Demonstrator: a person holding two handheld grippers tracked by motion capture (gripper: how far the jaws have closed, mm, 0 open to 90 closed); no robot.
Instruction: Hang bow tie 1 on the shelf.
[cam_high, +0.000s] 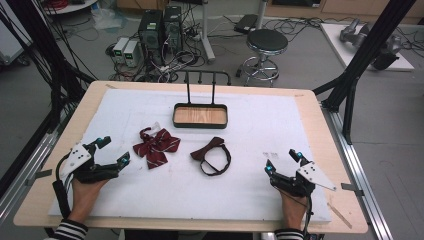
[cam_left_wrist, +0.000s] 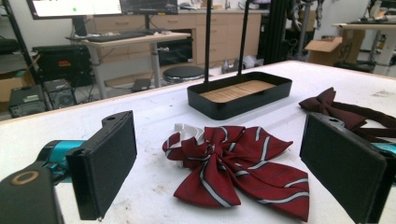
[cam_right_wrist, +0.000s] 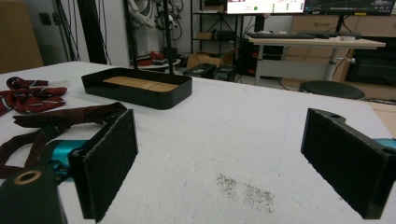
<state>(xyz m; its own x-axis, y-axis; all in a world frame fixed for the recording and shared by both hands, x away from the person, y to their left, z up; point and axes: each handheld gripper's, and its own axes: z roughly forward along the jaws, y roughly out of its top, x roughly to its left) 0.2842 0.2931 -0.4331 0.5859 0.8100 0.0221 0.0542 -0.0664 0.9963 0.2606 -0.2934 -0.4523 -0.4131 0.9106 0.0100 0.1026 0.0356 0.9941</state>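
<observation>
High view: white mat (cam_high: 250, 200) on the table. Left gripper (cam_high: 114, 151) sits at the mat's near left, jaws wide apart, nothing between them. Right gripper (cam_high: 282, 160) at near right, jaws likewise spread and empty.

Striped bow tie (cam_high: 155, 146), dark red with pale stripes, lies flat on the mat just beyond and to the right of the left gripper, not touching it. Its long axis runs on a diagonal, from the far left down toward the near side; the wider lobes fan toward the near side. Plain bow tie (cam_high: 212, 155), dark maroon, lies near the mat's middle, its strap looping toward the near side.

Black tray (cam_high: 200, 122) with a wooden floor stands beyond both ties, two thin rods rising from it.

Left gripper view adds a white clip piece (cam_left_wrist: 188, 132) at the striped tie's far end, barely readable from above. Right gripper view adds a dark speckled stain (cam_right_wrist: 245, 190) on the mat between its jaws.
</observation>
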